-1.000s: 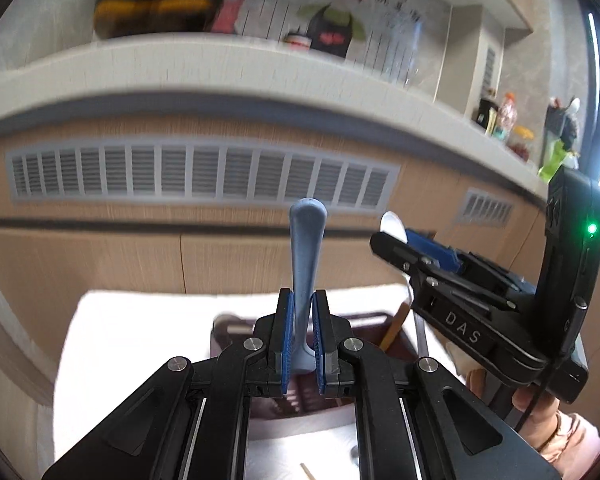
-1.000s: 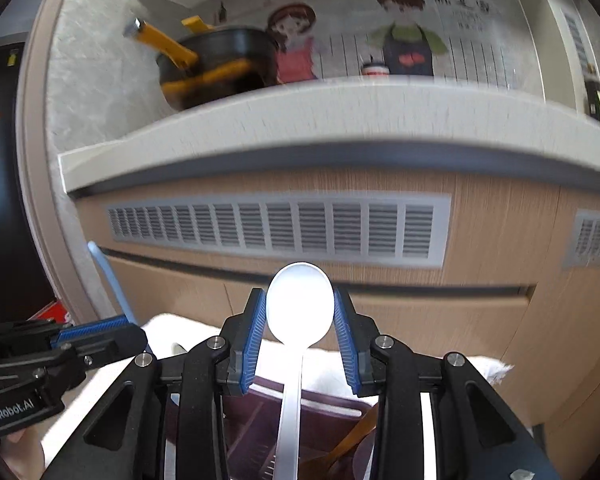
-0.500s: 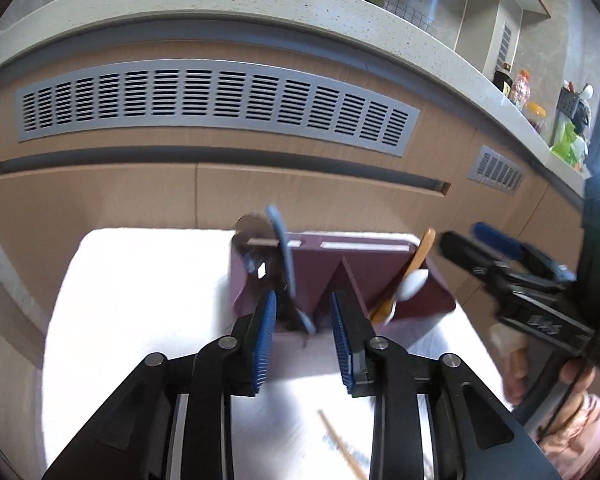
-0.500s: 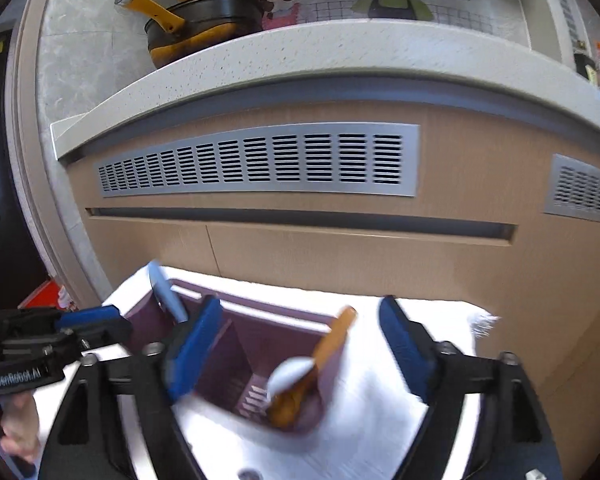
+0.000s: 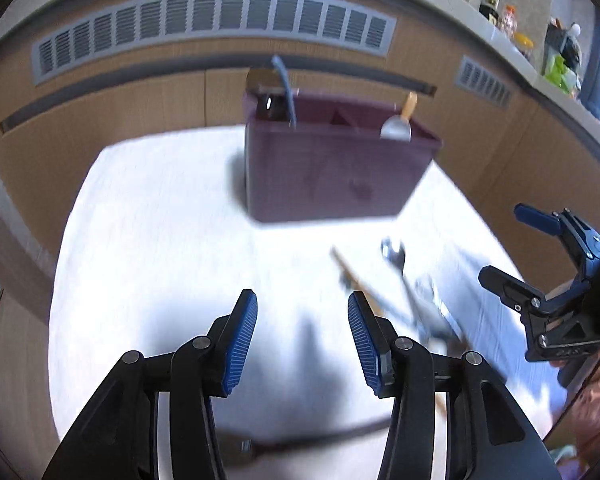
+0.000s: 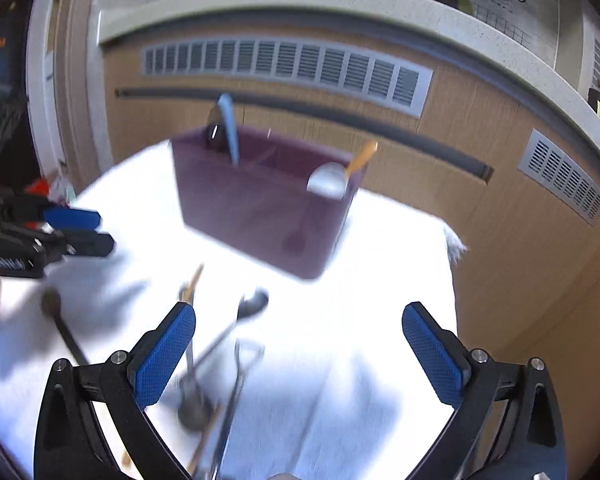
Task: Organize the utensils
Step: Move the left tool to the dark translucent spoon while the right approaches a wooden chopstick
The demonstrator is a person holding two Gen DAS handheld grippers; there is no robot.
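Both tools hung spread and empty over the desk (image 5: 148,208), which was covered in a white cloth. The left tool (image 5: 302,338) showed its blue pads wide apart with nothing between them, and the right tool (image 6: 299,354) was splayed wider yet, also holding nothing.

Toward the back of the desk stood the maroon organizer (image 5: 332,168), already carrying a blue-handled utensil (image 5: 285,92) in its left compartment and a white spoon (image 5: 396,128) beside a wooden-handled piece (image 5: 409,105) in its right one.

The work left to do lay in front: a loose heap of utensils (image 6: 216,364) on the cloth, just ahead of the right tool's left pad. In that heap were a metal spoon (image 6: 252,304), what looked like a chopstick (image 6: 194,278), and off to the left a dark ladle-like piece (image 6: 58,316). Motion blur smeared the pile, so an exact count could not be made.

These looked light, stiff and slim, and the metal ones were probably slick. Crossed as they were, lifting one could drag its neighbours. The best hold seemed to be mid-handle, pinched across the narrow width, on a piece lying on top. The metal spoon, with its bowl clear of the tangle, looked the easiest pick.
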